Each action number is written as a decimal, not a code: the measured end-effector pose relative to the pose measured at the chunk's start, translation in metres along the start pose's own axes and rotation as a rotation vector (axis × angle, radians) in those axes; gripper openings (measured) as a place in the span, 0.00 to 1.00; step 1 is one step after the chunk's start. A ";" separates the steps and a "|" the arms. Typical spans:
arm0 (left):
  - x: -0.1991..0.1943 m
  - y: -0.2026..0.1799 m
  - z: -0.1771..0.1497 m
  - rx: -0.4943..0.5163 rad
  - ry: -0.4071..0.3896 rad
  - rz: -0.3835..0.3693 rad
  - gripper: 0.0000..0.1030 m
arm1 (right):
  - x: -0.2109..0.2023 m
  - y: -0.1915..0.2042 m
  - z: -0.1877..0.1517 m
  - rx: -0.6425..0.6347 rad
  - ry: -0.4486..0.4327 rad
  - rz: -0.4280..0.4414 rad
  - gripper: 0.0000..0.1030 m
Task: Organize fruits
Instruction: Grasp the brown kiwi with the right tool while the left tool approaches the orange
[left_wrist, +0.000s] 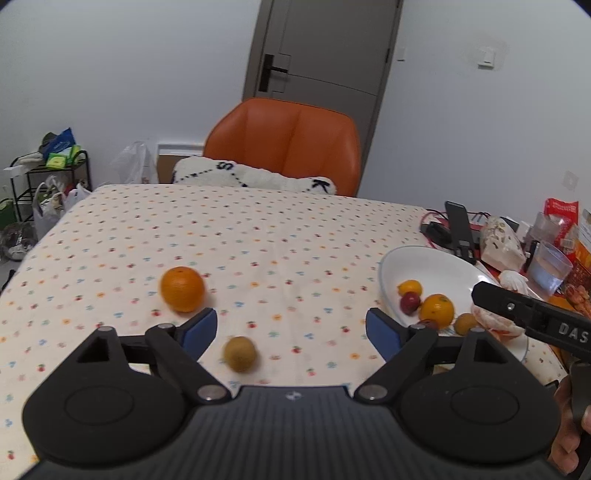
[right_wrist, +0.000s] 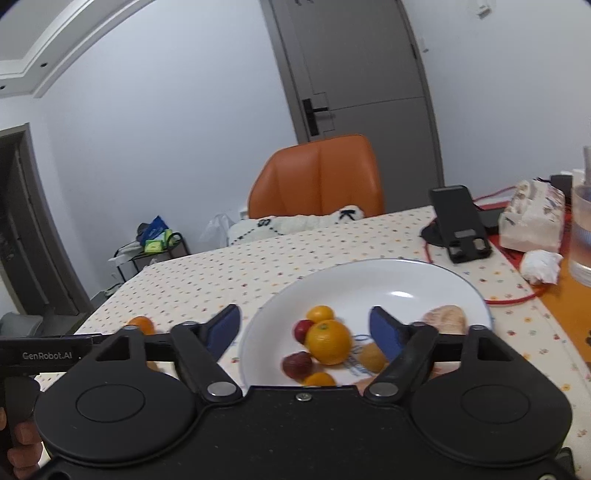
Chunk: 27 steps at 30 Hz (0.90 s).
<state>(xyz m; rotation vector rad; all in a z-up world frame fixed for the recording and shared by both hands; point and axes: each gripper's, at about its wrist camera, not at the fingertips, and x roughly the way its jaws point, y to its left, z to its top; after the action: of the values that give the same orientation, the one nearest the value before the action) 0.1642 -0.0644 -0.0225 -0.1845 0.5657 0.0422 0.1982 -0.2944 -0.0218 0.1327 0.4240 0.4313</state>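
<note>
Here the left gripper (left_wrist: 291, 328) had its jaws wide apart and empty, held low over the tablecloth (left_wrist: 258, 236). Between its blue pads (left_wrist: 201, 330), a bit nearer to the left one, lay a small brownish-green fruit (left_wrist: 240, 353) on the cloth. A large orange (left_wrist: 182, 289) sat just beyond the left pad, also on the cloth, apart from the small fruit.

The right gripper (right_wrist: 306, 328) was open too, with nothing between its fingers, and it hung over the near part of the white plate (right_wrist: 388, 280). In the plate, an orange (right_wrist: 328, 342) lay in the gap of the jaws, touching a small red fruit (right_wrist: 303, 329) and a small tangerine (right_wrist: 320, 314) behind it. Another red fruit (right_wrist: 297, 364) and one more tangerine (right_wrist: 320, 379) lay closer to the camera. A yellowish fruit (right_wrist: 371, 356) was partly hidden by the right pad, and a peeled citrus (right_wrist: 445, 318) lay beyond it.

Behind the table stood an orange chair (left_wrist: 284, 144), with a grey door (left_wrist: 325, 48) behind it.
</note>
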 end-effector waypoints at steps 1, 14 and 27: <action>-0.001 0.004 0.000 -0.004 -0.001 0.005 0.85 | 0.000 0.003 0.000 -0.002 -0.003 0.009 0.85; -0.012 0.051 -0.003 -0.070 -0.013 0.046 0.85 | 0.014 0.038 -0.002 -0.028 0.043 0.068 0.92; -0.020 0.086 -0.008 -0.087 -0.015 0.047 0.85 | 0.037 0.079 -0.011 -0.070 0.111 0.118 0.98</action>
<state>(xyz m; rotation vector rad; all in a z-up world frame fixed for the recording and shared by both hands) 0.1356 0.0191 -0.0320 -0.2557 0.5537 0.1136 0.1946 -0.2071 -0.0288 0.0663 0.5111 0.5710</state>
